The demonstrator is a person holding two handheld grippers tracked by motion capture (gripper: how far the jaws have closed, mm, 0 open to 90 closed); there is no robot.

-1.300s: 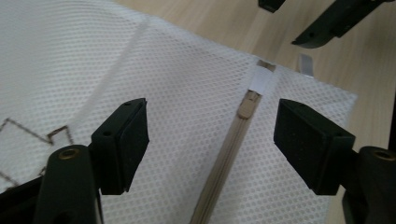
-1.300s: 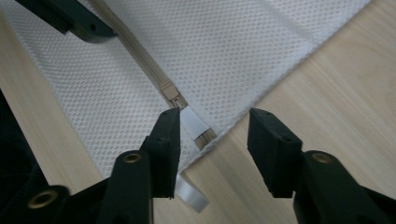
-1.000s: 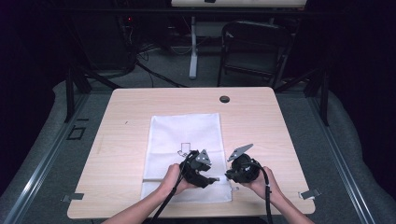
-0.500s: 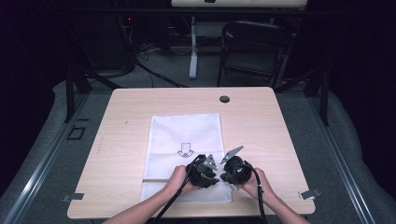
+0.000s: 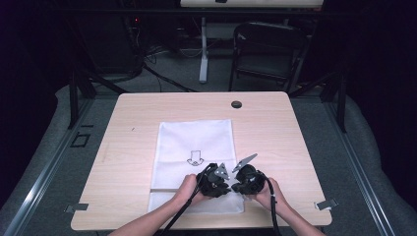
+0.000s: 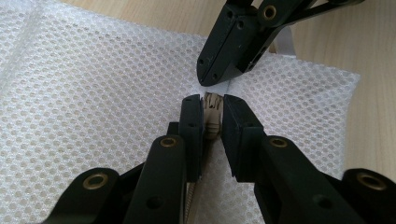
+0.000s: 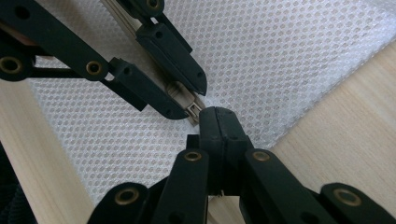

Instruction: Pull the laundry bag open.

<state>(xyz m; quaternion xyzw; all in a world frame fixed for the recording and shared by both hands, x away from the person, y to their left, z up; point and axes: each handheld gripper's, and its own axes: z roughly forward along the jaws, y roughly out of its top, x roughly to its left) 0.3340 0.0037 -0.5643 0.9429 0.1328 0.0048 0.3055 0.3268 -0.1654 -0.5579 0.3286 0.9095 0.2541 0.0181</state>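
A white mesh bag (image 5: 194, 162) is lying flat on the wooden table (image 5: 295, 142), w/ a small arrow print (image 5: 195, 157) near its centre. Both grippers are being held tip to tip over the bag's near-right part, close to the person's edge of the table.

The beige zipper slider (image 6: 212, 114) is being flanked by the left gripper (image 6: 213, 109); its jaws have just been closing and are now standing nearly together w/ the slider between the pads. Whether the pads are actually pressing on it cannot be told from the left gripper view, since thin gaps are showing on both sides.

The right gripper (image 7: 219, 116) is being held clenched, jaws fully together, and a bit of the white fabric right beside the slider's end is being pinched at the tips. In the left gripper view it is seen coming in from the top, tip down on the mesh just beyond the slider.

Further off, a dark round grommet (image 5: 236, 104) is sitting in the tabletop near the far edge, and a black chair (image 5: 268, 54) is standing beyond the table. Nothing is lying between grippers and slider.
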